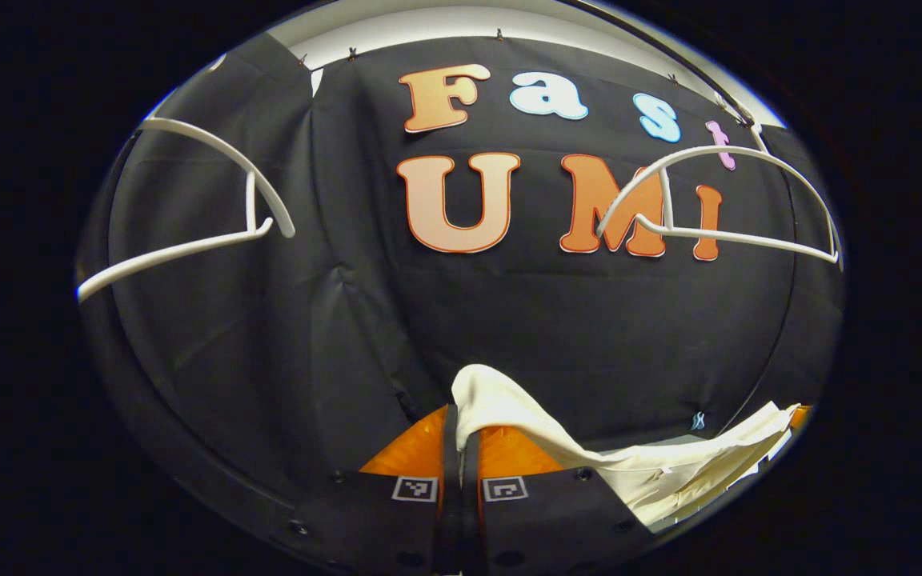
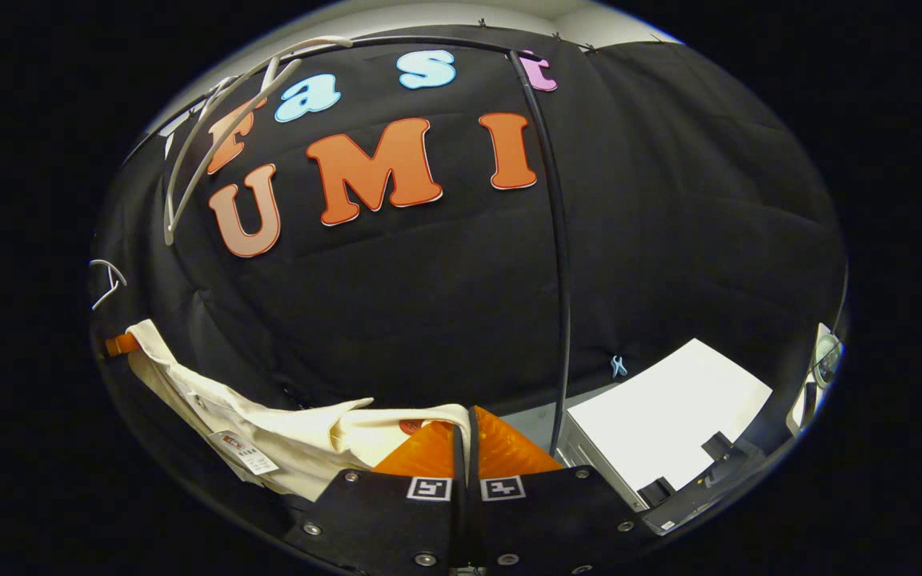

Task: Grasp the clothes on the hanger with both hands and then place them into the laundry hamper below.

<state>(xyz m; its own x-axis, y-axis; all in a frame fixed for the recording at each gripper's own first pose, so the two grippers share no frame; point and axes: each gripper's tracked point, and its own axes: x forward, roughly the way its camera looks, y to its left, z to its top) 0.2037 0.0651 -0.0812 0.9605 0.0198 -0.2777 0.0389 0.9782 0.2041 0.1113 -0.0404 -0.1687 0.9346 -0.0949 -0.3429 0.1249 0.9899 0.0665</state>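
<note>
A cream garment [image 1: 669,464] hangs stretched between my two grippers, off the hangers. In the left gripper view my left gripper [image 1: 461,416] is shut on one bunched end, and the cloth drapes over one finger and runs right to the right gripper [image 1: 801,416] at the edge. In the right gripper view my right gripper [image 2: 465,416] is shut on the garment [image 2: 285,440], which has a paper tag [image 2: 245,454] and runs left to the left gripper [image 2: 121,344]. Two bare white hangers [image 1: 189,232] [image 1: 717,200] hang above.
A thin dark rail post [image 2: 559,280] stands close in front of the right gripper. A white box-like unit [image 2: 669,416] sits low on the right, with dark parts at its near edge. The booth's black cloth wall lies behind everything.
</note>
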